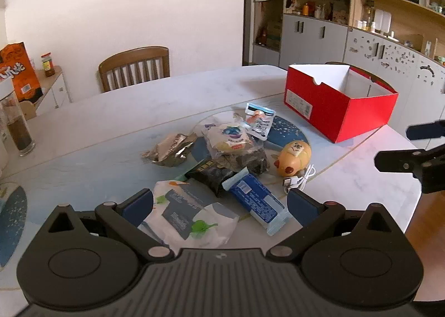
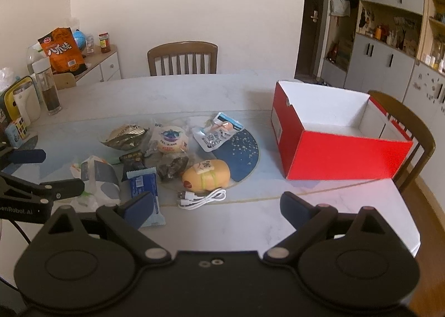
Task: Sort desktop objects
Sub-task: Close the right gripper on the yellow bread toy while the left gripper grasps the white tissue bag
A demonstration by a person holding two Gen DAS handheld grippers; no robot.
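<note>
A pile of items lies mid-table: a blue snack bar, a white packet with green print, a black wrapper, a yellow toy, a white cable, a crumpled foil bag, a bagged bun and a white pouch. An open, empty red box stands to the right. My left gripper is open just above the white packet. My right gripper is open near the cable.
A wooden chair stands behind the table, another behind the box. Bottles and a jar stand at the table's left end. The table's right edge drops to wooden floor. Cabinets line the right wall.
</note>
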